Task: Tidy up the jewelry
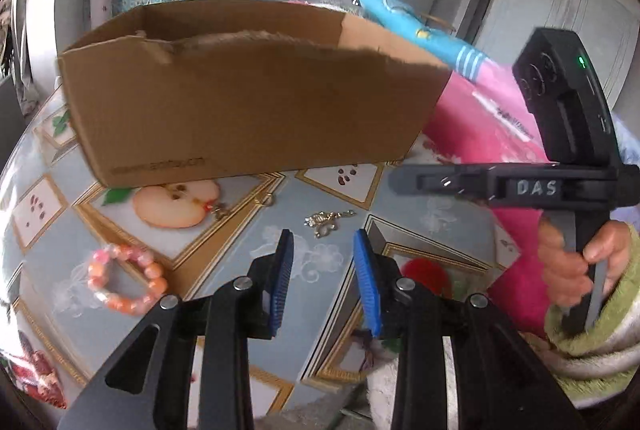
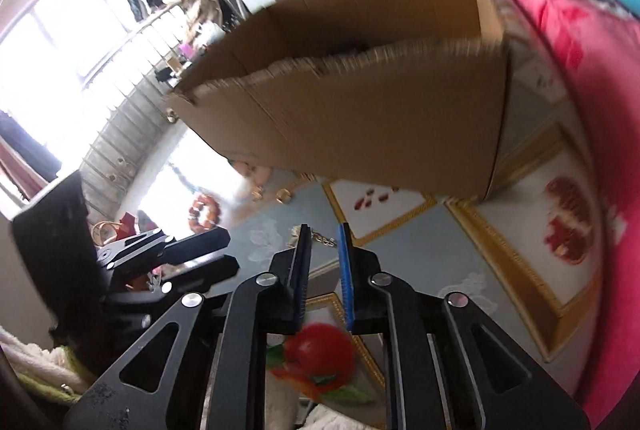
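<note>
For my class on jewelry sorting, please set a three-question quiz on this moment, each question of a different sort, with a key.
1. True or false: the bead bracelet already lies inside the cardboard box.
2. Multiple choice: the gold chain lies (A) in the box, (B) on the tablecloth just ahead of the left tongs, (C) on the pink fabric.
3. Fill in: the pads of the left tongs are coloured ____.

Key: 1 false, it lies on the tablecloth outside the box; 2 B; 3 blue.
</note>
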`<state>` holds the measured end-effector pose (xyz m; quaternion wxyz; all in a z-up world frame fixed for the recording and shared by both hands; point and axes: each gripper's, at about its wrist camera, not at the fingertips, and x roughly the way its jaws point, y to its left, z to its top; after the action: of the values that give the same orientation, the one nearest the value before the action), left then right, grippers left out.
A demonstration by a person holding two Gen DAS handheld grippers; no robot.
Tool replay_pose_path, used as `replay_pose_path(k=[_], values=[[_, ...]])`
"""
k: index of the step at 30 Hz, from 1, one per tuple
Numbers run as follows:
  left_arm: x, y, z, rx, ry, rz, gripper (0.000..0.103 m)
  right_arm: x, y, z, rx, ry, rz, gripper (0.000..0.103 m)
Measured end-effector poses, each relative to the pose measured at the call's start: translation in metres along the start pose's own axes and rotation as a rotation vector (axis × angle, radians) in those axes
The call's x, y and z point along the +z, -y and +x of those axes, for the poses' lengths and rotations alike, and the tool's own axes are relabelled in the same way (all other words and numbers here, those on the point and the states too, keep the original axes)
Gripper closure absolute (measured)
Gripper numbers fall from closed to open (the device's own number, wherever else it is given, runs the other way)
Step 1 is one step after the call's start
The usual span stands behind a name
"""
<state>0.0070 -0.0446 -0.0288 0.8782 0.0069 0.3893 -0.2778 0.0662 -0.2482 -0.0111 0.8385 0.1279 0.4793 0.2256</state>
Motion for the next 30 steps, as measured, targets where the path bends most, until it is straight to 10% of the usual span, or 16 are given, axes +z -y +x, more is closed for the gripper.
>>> replay_pose_path(k=[30], values=[[0.006,0.031,0.053,0.131,-0.024,0.221,0.090,-0.013,0.024,0.004,0.020,-0.004,0.038,0.095]])
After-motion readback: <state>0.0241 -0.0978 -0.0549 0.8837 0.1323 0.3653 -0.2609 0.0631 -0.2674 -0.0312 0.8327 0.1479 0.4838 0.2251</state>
